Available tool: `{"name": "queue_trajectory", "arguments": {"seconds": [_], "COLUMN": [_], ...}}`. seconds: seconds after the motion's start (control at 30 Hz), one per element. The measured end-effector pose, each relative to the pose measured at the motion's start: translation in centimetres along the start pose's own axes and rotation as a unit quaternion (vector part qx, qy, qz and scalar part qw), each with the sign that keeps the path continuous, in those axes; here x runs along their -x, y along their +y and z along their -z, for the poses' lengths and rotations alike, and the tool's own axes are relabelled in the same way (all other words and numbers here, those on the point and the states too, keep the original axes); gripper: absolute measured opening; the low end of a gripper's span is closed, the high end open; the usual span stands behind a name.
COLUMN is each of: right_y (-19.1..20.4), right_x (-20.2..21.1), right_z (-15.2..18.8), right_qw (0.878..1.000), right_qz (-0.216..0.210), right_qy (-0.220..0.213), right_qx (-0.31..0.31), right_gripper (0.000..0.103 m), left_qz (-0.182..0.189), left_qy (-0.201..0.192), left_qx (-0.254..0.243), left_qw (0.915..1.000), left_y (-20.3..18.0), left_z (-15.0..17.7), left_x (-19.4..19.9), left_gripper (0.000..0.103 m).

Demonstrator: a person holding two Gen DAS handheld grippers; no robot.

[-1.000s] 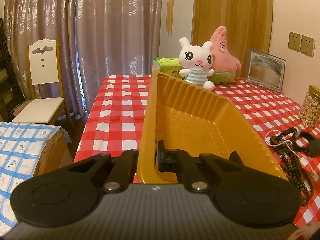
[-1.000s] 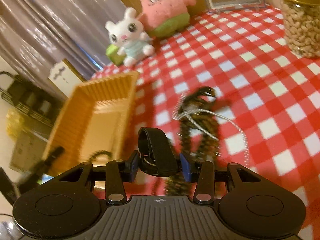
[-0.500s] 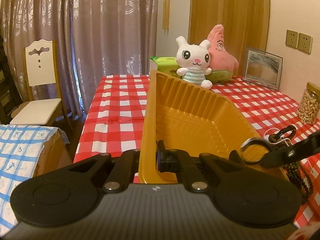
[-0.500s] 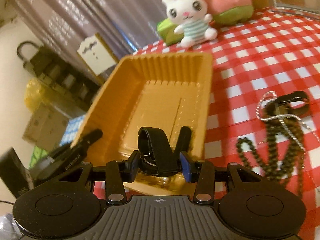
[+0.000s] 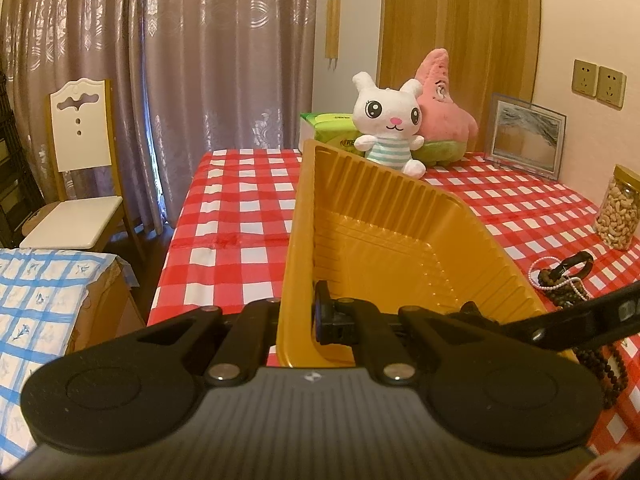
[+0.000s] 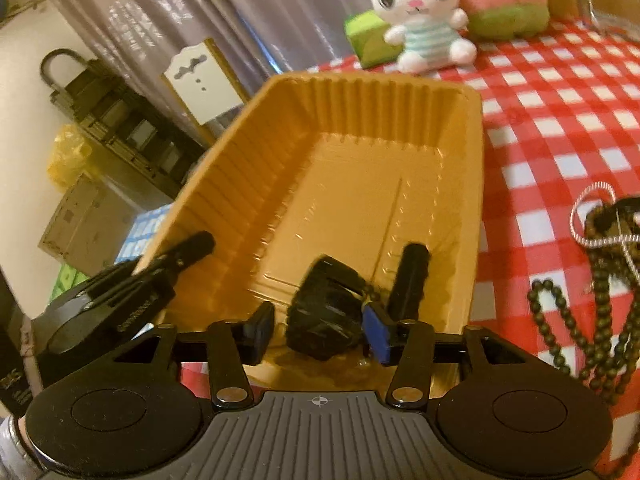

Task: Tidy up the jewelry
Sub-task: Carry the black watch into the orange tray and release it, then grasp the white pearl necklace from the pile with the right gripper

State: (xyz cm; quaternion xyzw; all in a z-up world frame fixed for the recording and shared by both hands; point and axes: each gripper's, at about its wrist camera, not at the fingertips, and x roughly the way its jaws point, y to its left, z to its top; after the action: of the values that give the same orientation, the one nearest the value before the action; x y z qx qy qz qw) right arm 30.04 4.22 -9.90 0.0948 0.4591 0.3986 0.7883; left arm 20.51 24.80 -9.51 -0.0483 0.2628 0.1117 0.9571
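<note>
Over the tray (image 6: 478, 168), the right hand-held gripper (image 6: 320, 336) is opening, releasing a black bracelet (image 6: 324, 312); the left hand-held gripper (image 5: 298, 316) pinches the rim; beads (image 6: 592, 312) wait on the tabletop (image 6: 560, 92).

- Grey-mauve patterned curtains (image 5: 160, 60) hang behind a white-backed wooden chair (image 5: 80, 168).
- Wooden door (image 5: 460, 28) beside a cream wall with two brass-coloured sockets (image 5: 598, 83).

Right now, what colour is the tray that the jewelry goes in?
The tray is golden yellow with ribbed walls; the right wrist view shows it best.
</note>
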Motion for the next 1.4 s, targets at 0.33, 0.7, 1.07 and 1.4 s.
{"name": "queue_trajectory", "arguments": {"seconds": [0.33, 0.7, 1.07, 1.4], "right_y": [-3.3, -11.2, -16.1, -15.7], "right_x": [7.8, 10.5, 7.3, 4.7], "right_z": [1.9, 2.7, 1.8, 0.7], "right_qw": [0.994, 0.979, 0.965, 0.957], "right_qz": [0.068, 0.173, 0.194, 0.174], "right_qy": [-0.086, -0.064, -0.020, -0.010], "right_qx": [0.013, 0.089, 0.174, 0.232], "right_gripper": [0.055, 0.031, 0.019, 0.008], "left_qz": [-0.008, -0.026, -0.045, -0.055], "left_qy": [-0.003, -0.004, -0.001, 0.000], "left_qx": [0.002, 0.003, 0.011, 0.012], "left_qw": [1.0000, 0.9996, 0.9989, 0.9984], "left_y": [0.2, 0.0, -0.5, -1.0], "left_z": [-0.1, -0.3, -0.4, -0.4], "left_x": [-0.3, 0.1, 0.3, 0.7], "left_gripper": [0.004, 0.005, 0.005, 0.006]}}
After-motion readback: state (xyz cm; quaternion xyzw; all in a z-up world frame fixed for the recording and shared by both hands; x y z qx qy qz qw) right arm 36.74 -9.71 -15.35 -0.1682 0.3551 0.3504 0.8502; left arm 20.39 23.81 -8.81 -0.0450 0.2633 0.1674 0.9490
